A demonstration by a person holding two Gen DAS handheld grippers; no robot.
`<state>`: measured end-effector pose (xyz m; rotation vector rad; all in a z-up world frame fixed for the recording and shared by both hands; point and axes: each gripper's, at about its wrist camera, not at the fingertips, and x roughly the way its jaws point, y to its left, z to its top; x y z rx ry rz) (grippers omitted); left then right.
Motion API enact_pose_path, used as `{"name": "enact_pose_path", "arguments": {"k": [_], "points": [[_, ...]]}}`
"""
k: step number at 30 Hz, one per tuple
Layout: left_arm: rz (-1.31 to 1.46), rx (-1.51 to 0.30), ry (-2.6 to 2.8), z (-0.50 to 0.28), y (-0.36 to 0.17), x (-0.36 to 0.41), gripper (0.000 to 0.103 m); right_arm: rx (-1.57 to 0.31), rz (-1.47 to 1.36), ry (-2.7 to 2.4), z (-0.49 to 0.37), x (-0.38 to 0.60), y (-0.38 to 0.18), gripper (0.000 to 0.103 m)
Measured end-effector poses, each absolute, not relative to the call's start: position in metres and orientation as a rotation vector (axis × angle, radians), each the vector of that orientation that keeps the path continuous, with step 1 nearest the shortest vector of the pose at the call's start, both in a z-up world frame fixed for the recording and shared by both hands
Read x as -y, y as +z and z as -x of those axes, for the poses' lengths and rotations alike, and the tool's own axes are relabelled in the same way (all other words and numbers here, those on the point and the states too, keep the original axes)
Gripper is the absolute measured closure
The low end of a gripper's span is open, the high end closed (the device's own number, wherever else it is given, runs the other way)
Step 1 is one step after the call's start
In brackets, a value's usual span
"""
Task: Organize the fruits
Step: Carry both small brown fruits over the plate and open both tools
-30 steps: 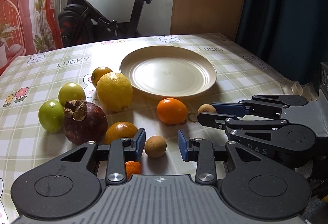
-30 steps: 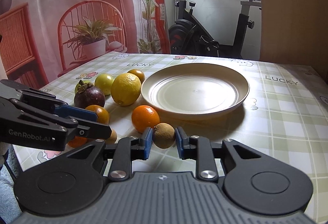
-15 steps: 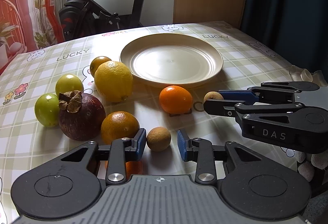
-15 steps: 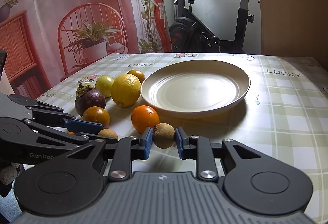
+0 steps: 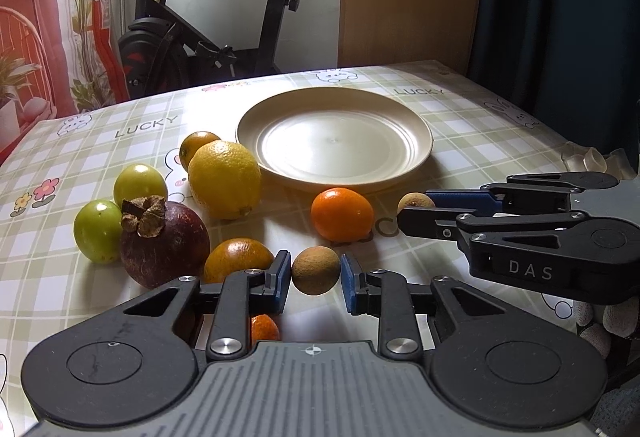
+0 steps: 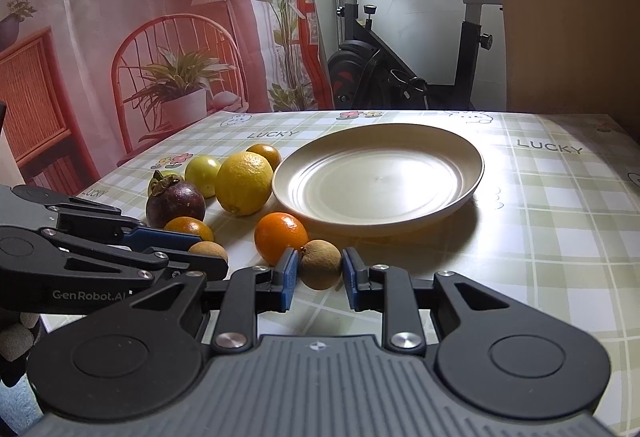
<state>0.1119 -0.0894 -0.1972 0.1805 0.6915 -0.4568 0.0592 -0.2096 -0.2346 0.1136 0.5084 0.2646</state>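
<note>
On the left side of the table (image 5: 460, 125), my left claw (image 5: 315, 279) now has a small brown fruit (image 5: 315, 276) between its blue pads; a second ago this fruit lay a little ahead of the tips, so I have moved the claw forward around it. The pads stand close on both sides but I see a thin gap at each, so the claw is apart and not yet clamped. This fruit sits on the table beside a dark orange (image 5: 239, 260) and in front of the mangosteen (image 5: 165, 243), the lemon (image 5: 224, 179) and two green fruits (image 5: 120, 205).

Further right, a bright orange (image 5: 342, 214) lies just before the empty plate (image 5: 416, 153). My right claw (image 6: 318, 275) brackets a second brown fruit (image 6: 320, 264), and it has hardly changed; its pads are also a little open, near the skin but, I think, not pressing.

Both claws are held low and almost level with the table, pointing toward the plate, the right one crossing in front of the left. I judge both grasps are prepared; closing comes next, then lifting to the plate.
</note>
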Motion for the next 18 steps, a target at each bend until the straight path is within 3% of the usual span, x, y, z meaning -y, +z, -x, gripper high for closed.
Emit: {"name": "enact_pose_path", "arguments": {"k": [10, 18], "points": [[-0.162, -0.59, -0.489, -0.134, -0.165, 0.105, 0.074, -0.422, -0.154, 0.164, -0.08, 0.23, -0.223, 0.077], [-0.074, -0.635, -0.503, -0.183, -0.167, 0.122, 0.074, -0.413, -0.23, 0.11, -0.105, 0.246, -0.227, 0.077]]}}
